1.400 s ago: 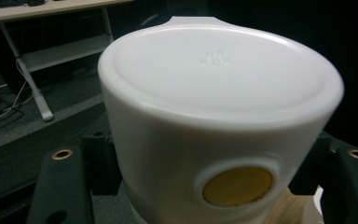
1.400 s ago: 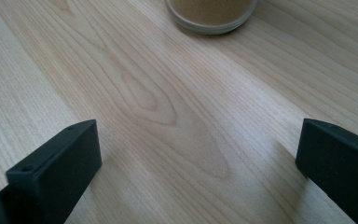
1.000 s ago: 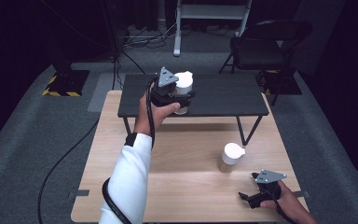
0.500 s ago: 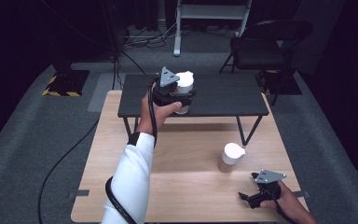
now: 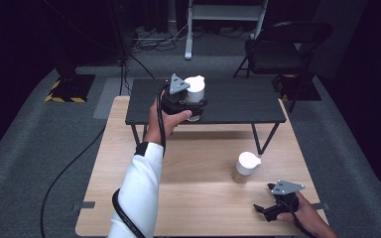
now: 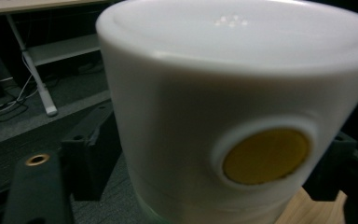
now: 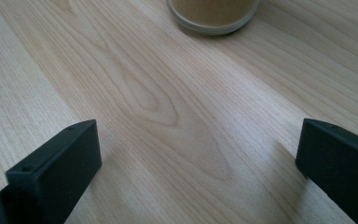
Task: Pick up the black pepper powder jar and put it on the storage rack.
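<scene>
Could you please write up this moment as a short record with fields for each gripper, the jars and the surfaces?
left gripper: over the dark shelf, jaws either side of the white-lidded jar, having just been opening
white-lidded jar: upright between those jaws, with a round yellow spot on its lid's side; whether the pads press on it is unclear
right gripper: low at the table's near right corner, jaws open with nothing between them
second jar: upright on the wooden table, white lid, tan contents
dark shelf: stands on the table's far half
wooden table: light wood

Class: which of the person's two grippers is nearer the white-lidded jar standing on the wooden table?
Right. The right gripper rests just beside the white-lidded jar; the left gripper is over at the dark shelf.
</scene>
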A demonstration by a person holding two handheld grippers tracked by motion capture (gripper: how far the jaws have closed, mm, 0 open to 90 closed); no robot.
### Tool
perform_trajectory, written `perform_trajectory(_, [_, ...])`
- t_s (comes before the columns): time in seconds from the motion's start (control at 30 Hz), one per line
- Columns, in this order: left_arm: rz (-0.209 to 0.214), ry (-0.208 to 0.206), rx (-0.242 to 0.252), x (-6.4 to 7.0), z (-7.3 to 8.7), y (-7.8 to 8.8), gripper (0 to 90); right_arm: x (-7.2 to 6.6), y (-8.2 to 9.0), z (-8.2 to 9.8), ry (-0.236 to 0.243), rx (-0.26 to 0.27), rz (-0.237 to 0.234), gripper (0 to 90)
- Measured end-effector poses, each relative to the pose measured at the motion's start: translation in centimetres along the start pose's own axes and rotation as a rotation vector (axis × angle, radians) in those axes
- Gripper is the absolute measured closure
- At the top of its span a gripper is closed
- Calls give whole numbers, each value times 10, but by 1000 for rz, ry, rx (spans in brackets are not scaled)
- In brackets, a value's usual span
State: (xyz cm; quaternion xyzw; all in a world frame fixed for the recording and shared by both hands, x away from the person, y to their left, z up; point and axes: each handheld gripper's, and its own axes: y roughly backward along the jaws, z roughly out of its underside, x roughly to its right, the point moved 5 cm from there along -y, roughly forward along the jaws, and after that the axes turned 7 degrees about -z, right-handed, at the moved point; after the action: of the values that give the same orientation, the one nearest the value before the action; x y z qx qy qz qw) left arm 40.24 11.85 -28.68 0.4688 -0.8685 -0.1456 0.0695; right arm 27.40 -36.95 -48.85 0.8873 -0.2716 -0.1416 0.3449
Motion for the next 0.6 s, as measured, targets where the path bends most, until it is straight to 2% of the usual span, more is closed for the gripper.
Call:
perform_trajectory(0.03, [-9, -6, -13, 1, -1, 0, 131, 0, 0, 0, 0, 0, 0, 0])
perform_trajectory(0.1, [-20, -6, -24, 3, -1, 0, 32, 0, 0, 0, 0, 0, 0, 0])
perform_trajectory(0.13, [-16, -4, -25, 3, -1, 0, 32, 0, 0, 0, 3, -1, -2, 0])
perform_trajectory(0.2, [-37, -21, -22, 5, -1, 2, 21, 0, 0, 0, 7, -1, -5, 0])
perform_trajectory(0.27, [-32, -10, -19, 4, -1, 4, 10, 0, 0, 0, 8, -1, -7, 0])
perform_trajectory(0.37, [-43, -21, -13, 5, -3, 9, 5, 0, 0, 0, 8, -1, -7, 0])
perform_trajectory(0.43, [-35, -18, -9, 5, -3, 12, 3, 0, 0, 0, 8, -1, -7, 0])
perform_trajectory(0.6, [-29, -56, -35, 7, -8, 18, 3, 0, 0, 0, 8, -1, -7, 0])
